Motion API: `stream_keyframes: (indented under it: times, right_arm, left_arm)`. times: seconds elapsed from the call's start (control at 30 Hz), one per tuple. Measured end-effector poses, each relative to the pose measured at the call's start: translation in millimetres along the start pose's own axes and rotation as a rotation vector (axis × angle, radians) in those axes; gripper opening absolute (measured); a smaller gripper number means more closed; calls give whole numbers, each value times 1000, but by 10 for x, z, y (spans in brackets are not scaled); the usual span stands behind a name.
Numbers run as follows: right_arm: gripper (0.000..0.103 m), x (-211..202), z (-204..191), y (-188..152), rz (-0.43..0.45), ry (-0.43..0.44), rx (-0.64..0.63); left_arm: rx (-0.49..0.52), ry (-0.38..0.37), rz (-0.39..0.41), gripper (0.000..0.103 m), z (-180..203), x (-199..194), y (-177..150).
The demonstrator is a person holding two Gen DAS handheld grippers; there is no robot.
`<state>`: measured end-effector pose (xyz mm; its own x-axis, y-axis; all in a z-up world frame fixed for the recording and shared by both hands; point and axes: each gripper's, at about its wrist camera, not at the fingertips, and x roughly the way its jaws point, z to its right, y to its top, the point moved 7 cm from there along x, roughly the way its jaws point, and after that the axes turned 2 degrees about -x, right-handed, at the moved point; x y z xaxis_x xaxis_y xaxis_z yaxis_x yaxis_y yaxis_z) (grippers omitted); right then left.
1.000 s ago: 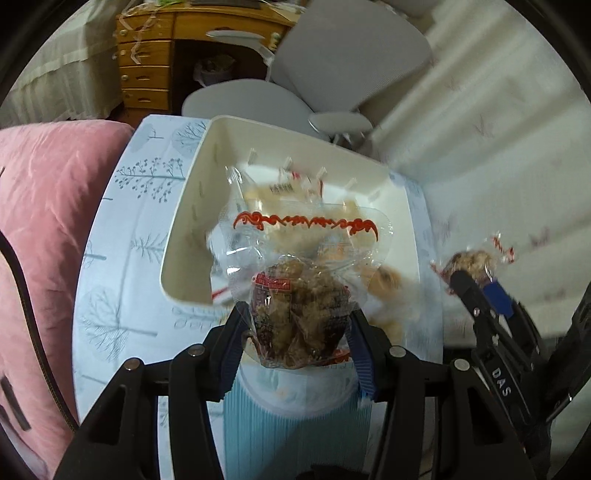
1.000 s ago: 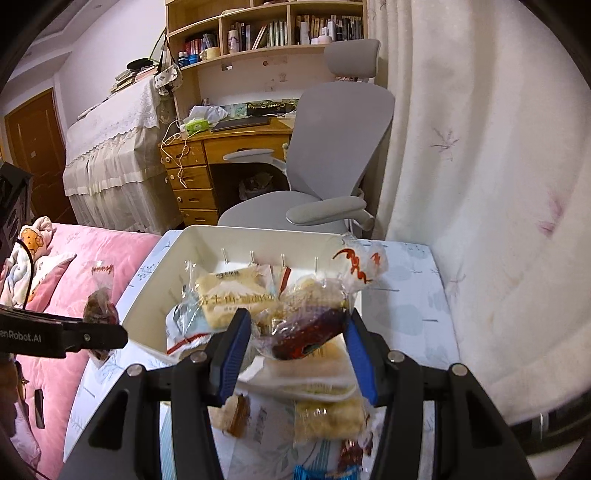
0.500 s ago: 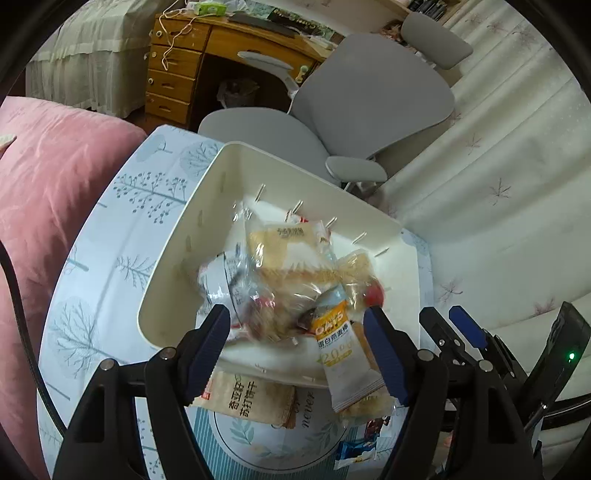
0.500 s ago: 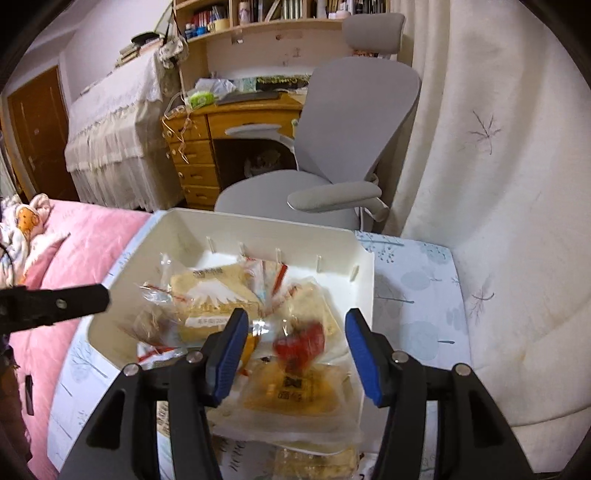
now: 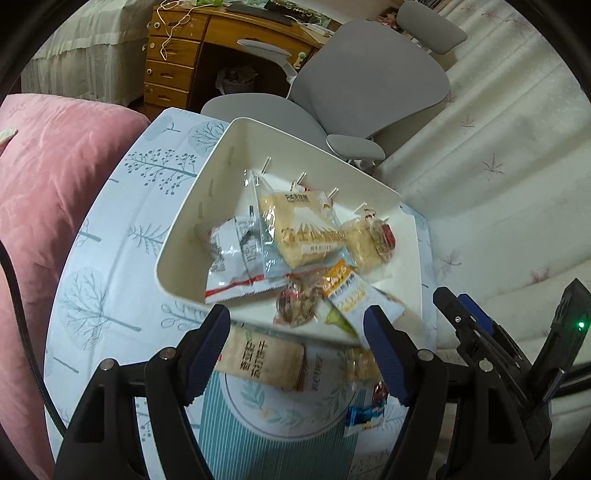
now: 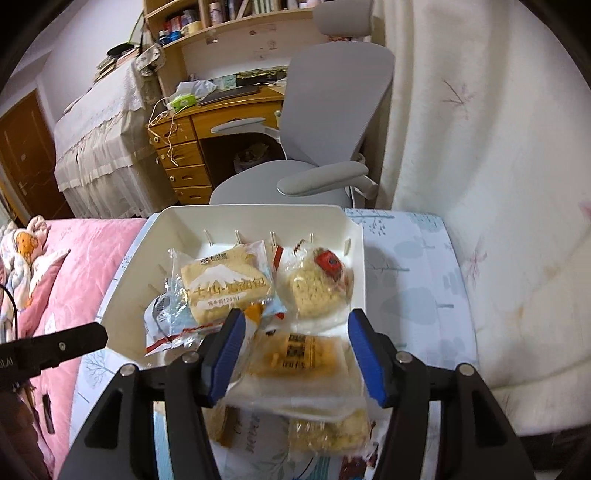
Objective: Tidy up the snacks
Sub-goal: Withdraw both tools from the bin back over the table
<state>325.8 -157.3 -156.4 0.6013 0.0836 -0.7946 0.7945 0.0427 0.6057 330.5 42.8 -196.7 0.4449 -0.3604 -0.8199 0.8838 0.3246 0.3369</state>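
Snack-crowded bin [image 5: 177,254], open from above

Snack wrappers [image 5: 295,236]: glossy, crinkled clear plastic film. Tray [image 5: 207,192]: smooth cream plastic. Table [image 5: 110,266]: smooth printed cloth cover. Tongs [image 5: 295,354]: matt black plastic, blue pads [image 5: 384,347]. Desk [image 6: 184,155]: varnished wood.

A tabletop [image 6: 406,258] covered with a pale blue cloth printed with trees is seen, with a grey office chair [image 6: 332,110] standing beyond its far edge. A wooden desk [image 6: 184,147] with drawers is placed behind the chair, and bookshelves [image 6: 221,14] are mounted above it. Cream curtains [image 6: 480,147] hang along the right edge, and a pink quilt [image 5: 48,184] lies along the left.
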Motion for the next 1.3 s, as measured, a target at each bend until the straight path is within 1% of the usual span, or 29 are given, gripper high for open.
stream_keyframes:
  times: [0.1,0.27,0.4,0.6,0.8,0.9,1.07,1.23,1.3]
  right_arm:
    - [58,-101,13,-97,-10,-14,43]
    - [58,-322,42,-300,-34,-14,159]
    - [58,-559,31,-479,-39,-56,231]
    - [58,-845,9,-772,-46,-87,331]
    - [58,-1035,-30,-1089,-62,-117,387]
    - [58,-1110,-36,-1278,-75,-117,432]
    - [58,-1196,-8,-1581,-106,-123,501]
    - [58,-1194,62,-1814,-142,-112,584]
    - [58,-1188,73,-1874,-161,-106,596]
  left_arm:
    - [22,-13,-7,74,-48,-93,-98]
    - [52,-20,-28,74,-222,-292,-317]
    - [76,-28,-53,74,-352,-459,-520]
    - [162,-43,-70,74,-482,-740,-834]
    - [223,-65,-95,74,-553,-847,-1069]
    - [253,-78,-113,74,-522,-846,-1159]
    - [337,-98,-143,74,-419,-818,-1336]
    - [423,-113,-181,74,-259,-748,-1450]
    - [456,-114,-192,74,-175,-709,-1486]
